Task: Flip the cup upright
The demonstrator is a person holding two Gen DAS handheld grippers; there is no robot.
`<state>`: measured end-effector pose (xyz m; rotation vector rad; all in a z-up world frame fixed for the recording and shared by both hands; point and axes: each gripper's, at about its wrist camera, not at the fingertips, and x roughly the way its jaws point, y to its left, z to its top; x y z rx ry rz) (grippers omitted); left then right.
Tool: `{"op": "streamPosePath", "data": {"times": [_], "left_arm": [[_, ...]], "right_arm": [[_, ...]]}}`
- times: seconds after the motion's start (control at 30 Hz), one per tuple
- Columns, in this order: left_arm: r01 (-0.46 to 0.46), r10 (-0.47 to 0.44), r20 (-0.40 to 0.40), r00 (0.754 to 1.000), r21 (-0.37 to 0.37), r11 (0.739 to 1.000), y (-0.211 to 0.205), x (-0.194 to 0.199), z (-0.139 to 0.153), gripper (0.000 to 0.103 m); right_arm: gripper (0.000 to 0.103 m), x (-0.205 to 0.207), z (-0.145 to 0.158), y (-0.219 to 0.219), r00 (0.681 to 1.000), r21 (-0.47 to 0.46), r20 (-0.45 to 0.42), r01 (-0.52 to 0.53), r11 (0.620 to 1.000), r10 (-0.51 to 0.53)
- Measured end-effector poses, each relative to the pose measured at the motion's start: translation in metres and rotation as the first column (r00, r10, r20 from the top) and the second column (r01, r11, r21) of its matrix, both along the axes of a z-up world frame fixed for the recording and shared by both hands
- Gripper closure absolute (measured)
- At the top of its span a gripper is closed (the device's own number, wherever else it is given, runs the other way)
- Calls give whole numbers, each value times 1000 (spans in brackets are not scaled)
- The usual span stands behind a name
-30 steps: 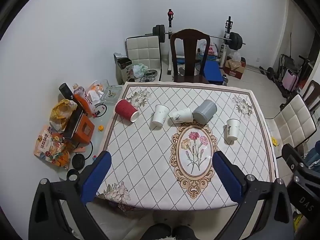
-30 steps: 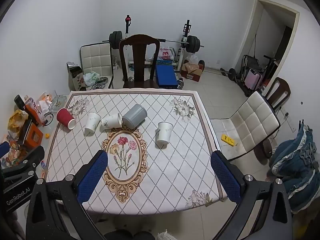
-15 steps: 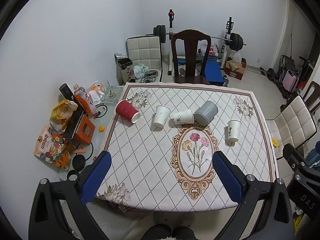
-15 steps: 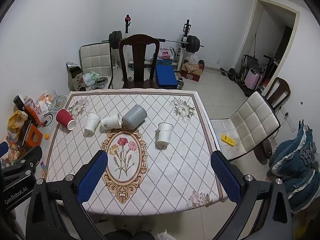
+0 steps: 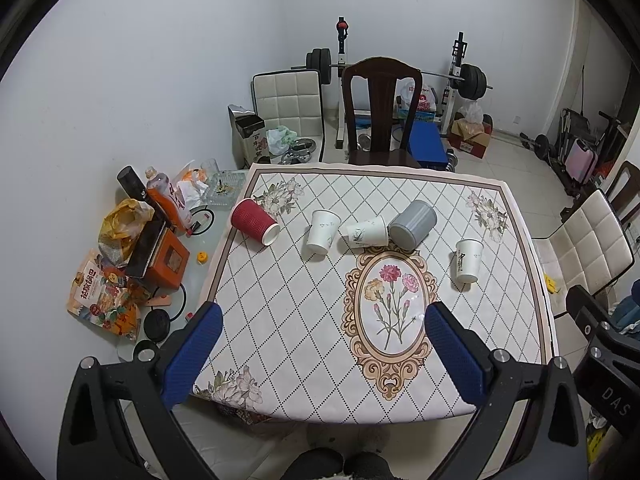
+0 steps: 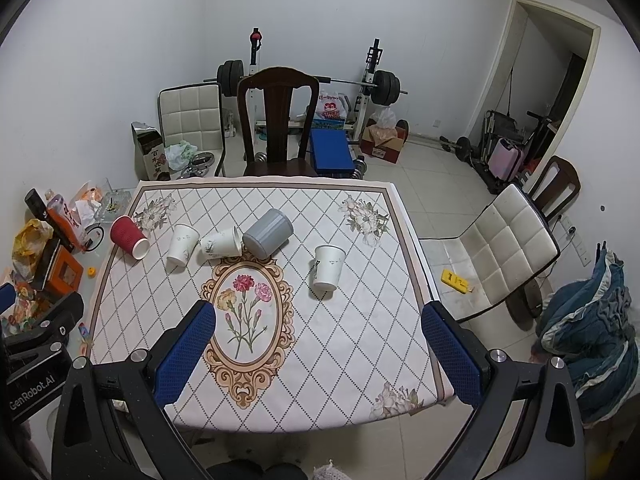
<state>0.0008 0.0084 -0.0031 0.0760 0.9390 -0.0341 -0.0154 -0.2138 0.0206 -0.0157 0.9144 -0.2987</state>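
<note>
Several cups lie on the patterned tablecloth (image 5: 288, 320). A red ribbed cup (image 5: 254, 227) lies on its side at the left edge, also in the right wrist view (image 6: 129, 236). A white cup (image 5: 322, 232) stands mouth down. Another white cup (image 5: 367, 232) lies on its side against a grey cup (image 5: 412, 225), which lies tilted. A white cup (image 5: 467, 261) stands mouth down at the right, also in the right wrist view (image 6: 327, 267). My left gripper (image 5: 320, 352) and right gripper (image 6: 316, 352) are open and empty, high above the table's near edge.
A dark wooden chair (image 5: 380, 116) stands at the table's far side. White padded chairs stand at the right (image 6: 496, 248) and the back left (image 5: 286, 109). Bags, bottles and boxes (image 5: 132, 248) clutter the floor at the left. A weight bench is behind.
Both grippers have drifted slightly, so the table shifts a little in view. No cup has moved.
</note>
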Motion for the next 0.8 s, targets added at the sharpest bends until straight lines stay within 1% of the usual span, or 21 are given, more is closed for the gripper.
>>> {"op": "streamPosePath", "data": {"times": [0.53, 0.6, 0.63, 0.8], "left_arm": [[0, 0, 0, 1000, 4, 1000, 1, 1, -1, 0], [-2, 2, -2, 1000, 5, 1000, 0, 8, -3, 0], [-3, 3, -1, 1000, 7, 1000, -1, 7, -3, 0], [-3, 3, -1, 1000, 7, 1000, -1, 9, -6, 0]], "right_arm": [[0, 4, -2, -2, 1000, -2, -6, 0, 1000, 0], [0, 4, -1, -3, 1000, 0, -6, -1, 1000, 1], [0, 7, -11, -1, 1000, 0, -7, -1, 1000, 1], [0, 8, -12, -2, 1000, -1, -8, -1, 1000, 1]]}}
